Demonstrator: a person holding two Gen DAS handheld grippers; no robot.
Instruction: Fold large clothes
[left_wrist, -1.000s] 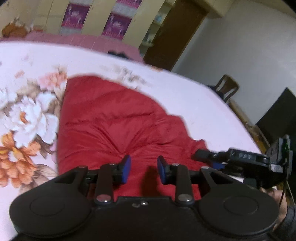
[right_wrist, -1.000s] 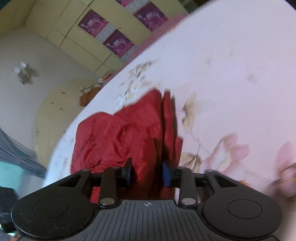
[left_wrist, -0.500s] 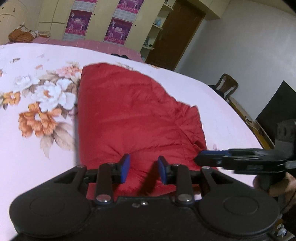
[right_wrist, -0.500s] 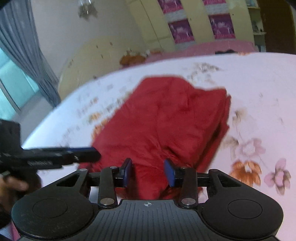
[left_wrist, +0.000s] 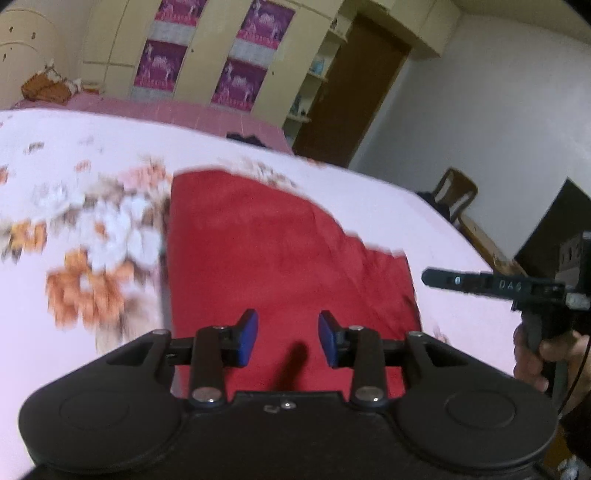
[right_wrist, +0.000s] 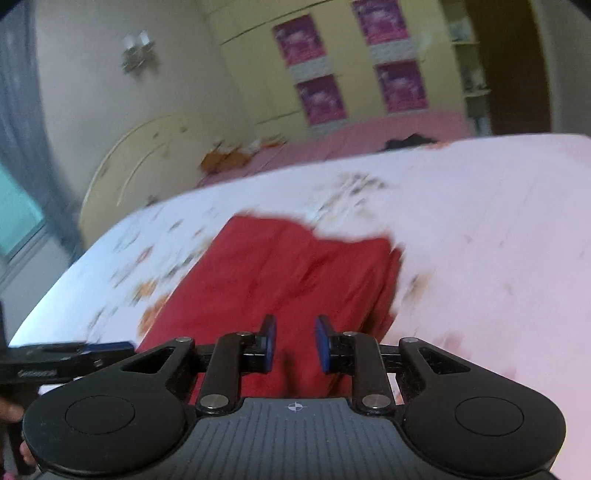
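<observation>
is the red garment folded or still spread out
Folded: the red garment lies on the floral bedsheet as a compact block with straight edges, layered at its right side.

A pink floral bedspread (left_wrist: 92, 229) covers the bed. Beyond its far edge stand yellow cupboards (left_wrist: 110, 44) with purple posters (left_wrist: 162, 62), a brown door (left_wrist: 354, 92), and a wooden chair (left_wrist: 456, 192). An orange bundle (left_wrist: 42, 88), perhaps cloth, lies near the far left corner.

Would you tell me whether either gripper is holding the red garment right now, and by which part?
Nothing is held. The left gripper and right gripper both show an empty gap above the red garment, which lies folded on the floral bedsheet.
</observation>
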